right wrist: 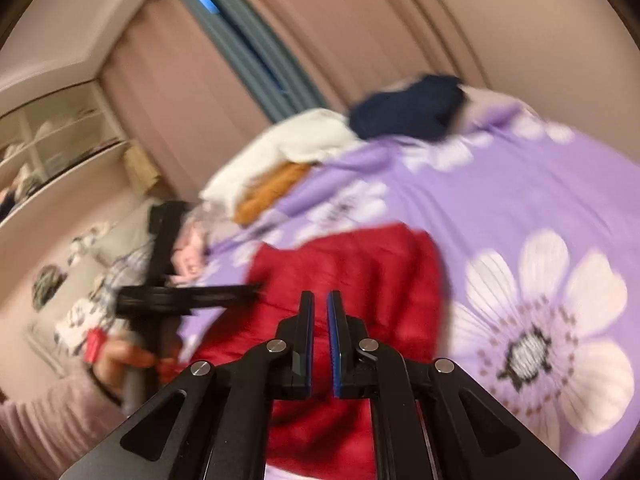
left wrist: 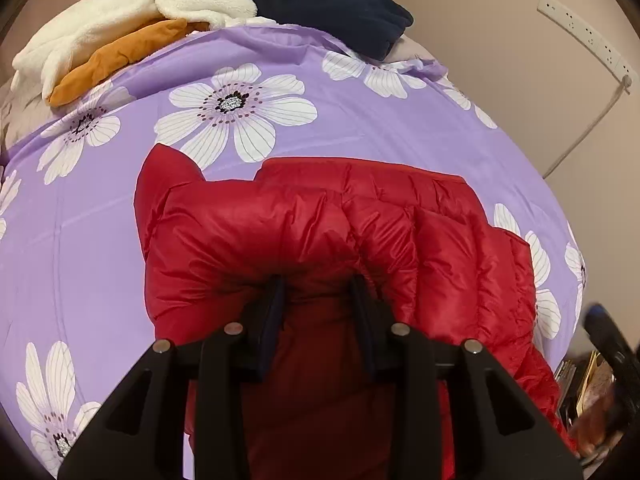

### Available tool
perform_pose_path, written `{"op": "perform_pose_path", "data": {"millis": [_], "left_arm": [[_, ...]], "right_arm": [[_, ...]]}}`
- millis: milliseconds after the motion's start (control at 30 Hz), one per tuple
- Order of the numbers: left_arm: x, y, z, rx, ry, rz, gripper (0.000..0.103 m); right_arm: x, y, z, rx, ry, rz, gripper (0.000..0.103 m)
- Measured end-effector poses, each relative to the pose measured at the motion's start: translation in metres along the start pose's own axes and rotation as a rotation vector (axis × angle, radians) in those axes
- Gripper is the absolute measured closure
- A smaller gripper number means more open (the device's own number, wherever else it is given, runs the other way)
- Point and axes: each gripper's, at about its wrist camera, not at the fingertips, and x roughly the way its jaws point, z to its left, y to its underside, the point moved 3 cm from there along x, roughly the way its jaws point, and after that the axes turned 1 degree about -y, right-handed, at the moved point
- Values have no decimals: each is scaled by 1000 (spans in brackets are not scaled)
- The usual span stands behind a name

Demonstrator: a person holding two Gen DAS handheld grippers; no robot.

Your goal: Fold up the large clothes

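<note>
A red puffer jacket (left wrist: 328, 224) lies partly folded on the purple flowered bedspread (left wrist: 100, 232). My left gripper (left wrist: 318, 284) has its fingers pressed into the jacket's near edge with red fabric bunched between them, so it is shut on the jacket. In the blurred right wrist view the jacket (right wrist: 360, 264) lies ahead and below. My right gripper (right wrist: 319, 300) hangs above it, its jaws nearly together with a thin gap and nothing between them. The left gripper (right wrist: 188, 294) and the hand holding it show at the left of that view.
At the bed's far end lie a white fleece garment (left wrist: 132, 12), an orange garment (left wrist: 120, 56) and a dark navy garment (left wrist: 336, 12). A wall with a power strip (left wrist: 584, 36) is at the right. Shelves (right wrist: 52, 140) and curtains (right wrist: 180, 100) stand beyond the bed.
</note>
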Motion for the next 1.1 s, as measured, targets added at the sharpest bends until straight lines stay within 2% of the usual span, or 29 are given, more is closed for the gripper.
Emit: {"op": "perform_pose_path", "data": {"millis": [67, 133, 233, 300, 433, 533, 733, 833, 1000, 1100], "left_arm": [[0, 1, 1, -7, 1, -9, 70], [1, 0, 0, -5, -5, -16, 70], [0, 2, -1, 3, -15, -32, 70], [-1, 5, -1, 8, -21, -48, 70], [0, 14, -4, 19, -27, -92, 70], [1, 18, -7, 37, -53, -117, 70], [1, 18, -5, 34, -56, -125, 70], [-1, 18, -6, 38, -63, -128, 70], [-2, 17, -2, 15, -45, -127, 70], [-2, 17, -3, 17, -53, -131, 70]], "right_arm": [[7, 2, 19, -41, -59, 34, 95], [16, 13, 38, -115, -79, 89, 95], [26, 38, 49, -216, -41, 160, 95], [32, 58, 44, -256, 17, 212, 95], [45, 85, 16, -176, 27, 295, 95], [51, 94, 4, -138, 20, 290, 103], [50, 97, -10, -62, -25, 252, 103], [30, 80, -5, -81, -30, 230, 102], [-1, 39, -1, -57, -89, 75, 101], [9, 14, -10, -39, -18, 6, 99]]}}
